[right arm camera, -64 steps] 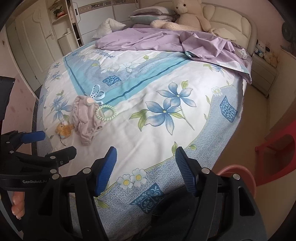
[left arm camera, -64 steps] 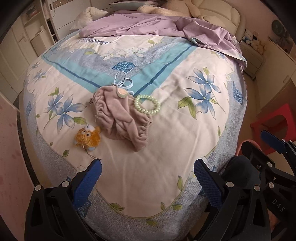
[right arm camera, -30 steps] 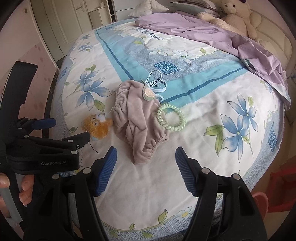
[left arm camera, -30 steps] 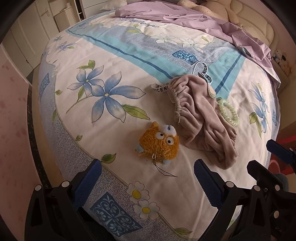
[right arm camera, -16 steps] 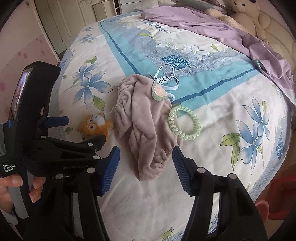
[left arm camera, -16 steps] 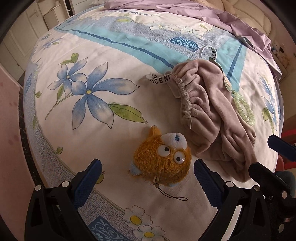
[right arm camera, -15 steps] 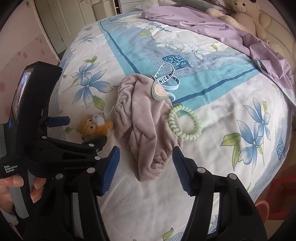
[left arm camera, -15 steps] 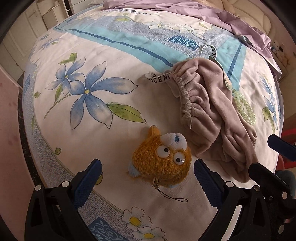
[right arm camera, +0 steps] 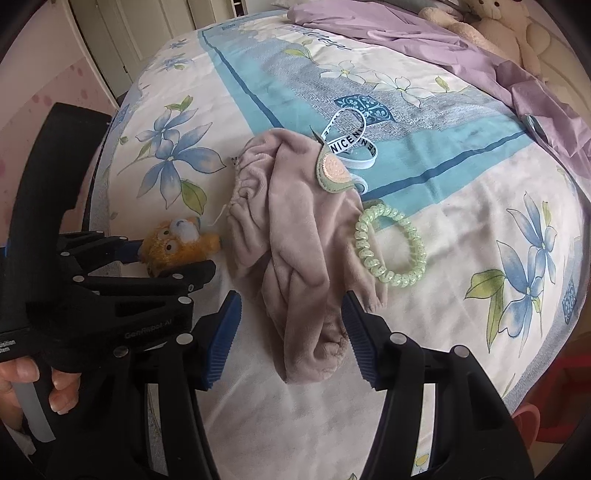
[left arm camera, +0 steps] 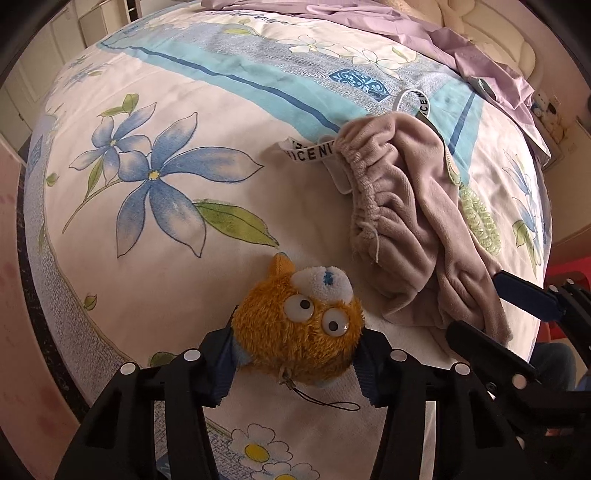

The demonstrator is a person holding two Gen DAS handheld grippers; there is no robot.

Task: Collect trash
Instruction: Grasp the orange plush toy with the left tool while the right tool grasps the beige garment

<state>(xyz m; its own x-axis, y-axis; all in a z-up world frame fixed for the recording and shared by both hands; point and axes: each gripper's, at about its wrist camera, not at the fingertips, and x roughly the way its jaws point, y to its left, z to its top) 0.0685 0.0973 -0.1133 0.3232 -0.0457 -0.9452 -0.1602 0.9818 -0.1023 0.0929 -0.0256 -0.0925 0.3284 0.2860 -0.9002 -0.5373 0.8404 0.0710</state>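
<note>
An orange plush toy with googly eyes lies near the bed's front edge. My left gripper is closing on it, and both blue pads press into its sides; the right wrist view shows the same grip. Right of the toy lies a crumpled mauve velvet cloth. My right gripper hangs open over the cloth's near end, which lies between its fingers without being pinched. A green spiral hair tie rests against the cloth. A white printed ribbon lies at its far end.
The floral bedspread drops away at the left and front edges. A purple sheet and a teddy bear lie at the head of the bed. A red stool stands to the right. A hand holds the left gripper's handle.
My left gripper came down around the plush toy, and its wide-open jaws have shut onto it. My right gripper dropped closer over the near end of the mauve cloth.
</note>
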